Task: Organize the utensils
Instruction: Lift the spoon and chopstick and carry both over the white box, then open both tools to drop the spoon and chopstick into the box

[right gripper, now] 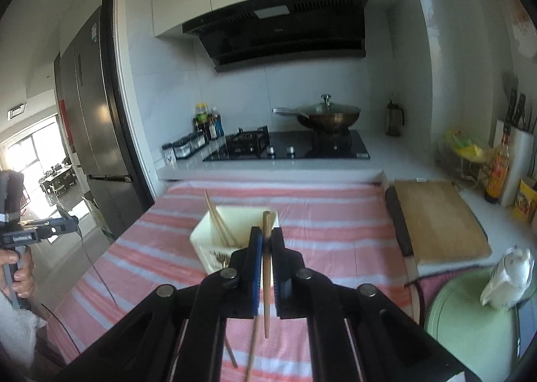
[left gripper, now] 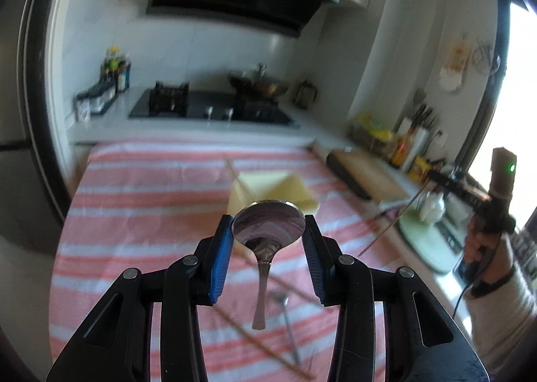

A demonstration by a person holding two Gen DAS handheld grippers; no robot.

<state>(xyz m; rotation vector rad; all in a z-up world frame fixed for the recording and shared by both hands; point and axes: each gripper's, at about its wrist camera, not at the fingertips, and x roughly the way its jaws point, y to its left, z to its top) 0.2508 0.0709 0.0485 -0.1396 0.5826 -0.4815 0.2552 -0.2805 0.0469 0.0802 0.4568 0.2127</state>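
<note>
Holding a steel spoon (left gripper: 268,231) by the rim of its bowl, the left tool (left gripper: 268,234) has both blue pads pressed on opposite edges, so the handle hangs free below, well above the striped cloth (left gripper: 134,201) covering the worktop. Judged from that pose, the spoon is carried clear for dropping handle-first into the cream utensil box (left gripper: 268,189), which sits mid-cloth, nearer the far edge. On the cloth near the front edge lie a second spoon (left gripper: 285,315) and loose chopsticks (left gripper: 268,348), not yet sorted.

The right tool (right gripper: 266,241) is clamped tight on a wooden chopstick (right gripper: 266,281), gripped near its upper end and hanging almost upright, lined up before the box; probably the same purpose.

The left view alone shows the remaining spoon on the cloth, and the person's hand (left gripper: 476,244) on the right tool's handle at the right edge. The right view alone shows the box's open interior with chopsticks (right gripper: 221,227) already leaning in it, a cutting board (right gripper: 439,217) beside the cloth's right edge, and a wok (right gripper: 329,117) on the hob (right gripper: 288,147) beyond the far edge.
</note>
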